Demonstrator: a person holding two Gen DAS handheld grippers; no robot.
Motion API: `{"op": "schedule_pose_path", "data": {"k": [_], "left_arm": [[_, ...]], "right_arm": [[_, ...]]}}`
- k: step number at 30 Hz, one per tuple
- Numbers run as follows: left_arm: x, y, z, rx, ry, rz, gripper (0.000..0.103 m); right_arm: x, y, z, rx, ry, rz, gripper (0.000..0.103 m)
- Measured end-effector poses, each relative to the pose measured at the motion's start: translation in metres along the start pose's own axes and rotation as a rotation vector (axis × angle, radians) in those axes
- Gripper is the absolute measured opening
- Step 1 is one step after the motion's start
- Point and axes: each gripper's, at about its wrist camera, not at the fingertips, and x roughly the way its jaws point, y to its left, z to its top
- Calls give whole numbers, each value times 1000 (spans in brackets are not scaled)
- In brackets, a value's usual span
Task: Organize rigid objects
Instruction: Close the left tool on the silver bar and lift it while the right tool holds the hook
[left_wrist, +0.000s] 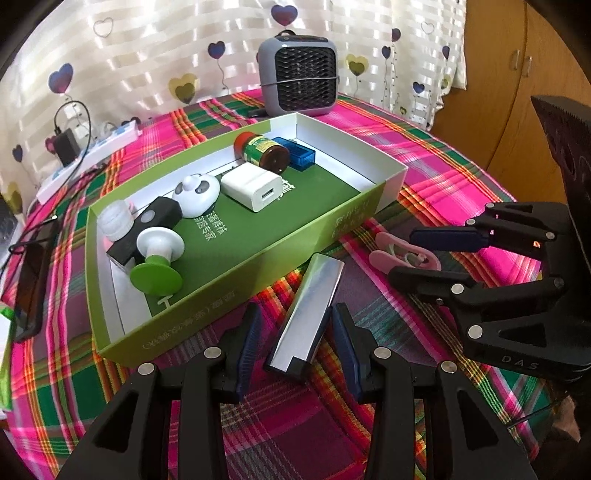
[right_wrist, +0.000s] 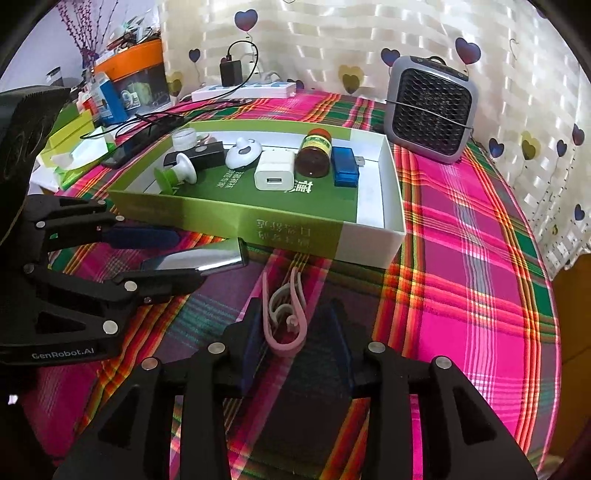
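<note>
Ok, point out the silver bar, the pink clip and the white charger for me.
silver bar (left_wrist: 308, 306), left wrist view, middle of its shiny top face.
pink clip (right_wrist: 283, 317), right wrist view, its pink loop.
white charger (left_wrist: 253, 186), left wrist view, top face.

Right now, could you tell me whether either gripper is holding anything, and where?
Nothing is held. The left gripper straddles the silver bar, the right gripper the pink clip, fingers open.

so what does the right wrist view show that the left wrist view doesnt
Only the right wrist view: an orange tub and a tissue box off to the left.
Only the left wrist view: a wooden cabinet.
Both: the green tray, the silver bar between the open left claw, the pink clip between the open right claw.
</note>
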Motion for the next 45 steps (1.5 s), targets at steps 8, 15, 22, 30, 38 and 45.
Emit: {"op": "schedule_pose_path", "data": {"k": [8,15,22,30,38,45], "left_arm": [[-2,-4,-2,9,-2,-3,31],[-4,-6,-4,8,-5,-7,28],[-7,-7,-7,1,-9,-16,24],[-11,-7,-10,-11,-16,-23,22],[-16,-7,-13,-24,-24,-33,22],[-20,-6,-16,-35,-33,-34,22]], "right_arm": [[-1,0,-1,-2,-1,5,35],[-3,4,-3,-10,-3,11,24],[-4,6,-4,-8,-3,15,24],[-8,10,-8,-9,-3,23,24],[-12,11,-11,8,-16,27,24],[-16,12,-12,22,-26,32,24]]}}
